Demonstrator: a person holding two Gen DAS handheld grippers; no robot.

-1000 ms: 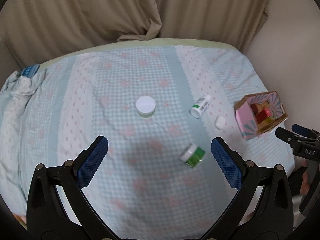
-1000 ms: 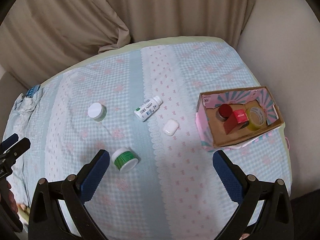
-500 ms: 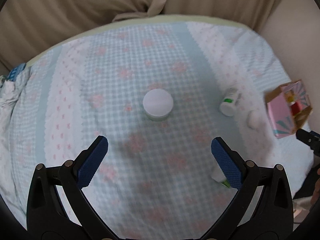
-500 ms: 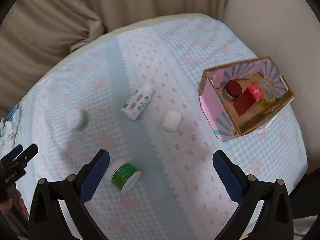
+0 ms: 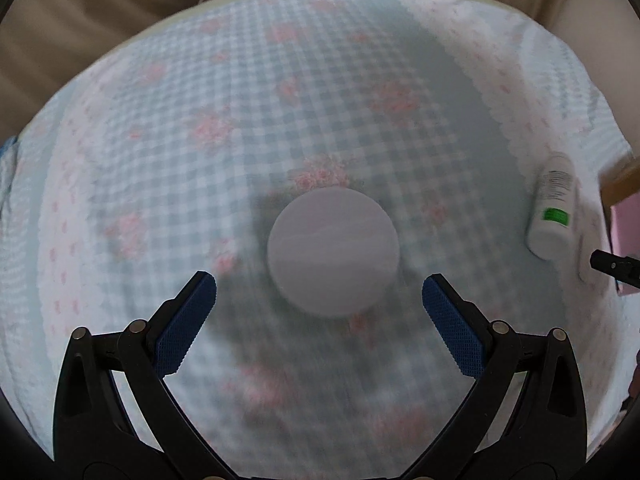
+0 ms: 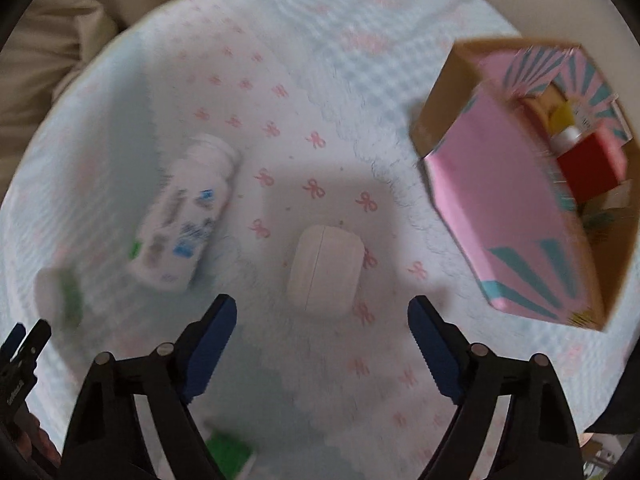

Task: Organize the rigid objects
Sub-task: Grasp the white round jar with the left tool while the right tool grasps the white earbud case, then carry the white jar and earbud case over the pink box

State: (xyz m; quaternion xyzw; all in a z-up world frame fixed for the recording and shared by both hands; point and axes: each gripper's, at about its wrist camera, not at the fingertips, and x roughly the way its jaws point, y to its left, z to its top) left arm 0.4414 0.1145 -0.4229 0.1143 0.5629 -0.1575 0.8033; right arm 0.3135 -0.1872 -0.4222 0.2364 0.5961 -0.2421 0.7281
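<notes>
A round white-lidded jar [image 5: 333,250] stands on the checked cloth just beyond my left gripper [image 5: 319,288], which hangs open above it with nothing between its blue pads. In the right wrist view a small white rounded case [image 6: 325,270] lies just ahead of my right gripper [image 6: 322,314]; its jaws are closing but wide apart, and the case is not between them. A white bottle [image 6: 186,216] lies on its side left of the case, and also shows in the left wrist view as a white bottle [image 5: 554,210]. A pink and teal cardboard box [image 6: 516,216] holding red and yellow items sits at right.
A green-labelled jar [image 6: 230,454] lies low behind the right gripper's left finger. Another white and green jar [image 6: 60,294] is blurred at far left, with the other gripper's tip [image 6: 24,344] below it. Beige curtain [image 5: 100,20] hangs behind the cloth-covered surface.
Both grippers have dropped much closer to the cloth. The white-lidded jar now fills the left view's middle, the white case sits nearer the right fingers, and the right jaws have narrowed.
</notes>
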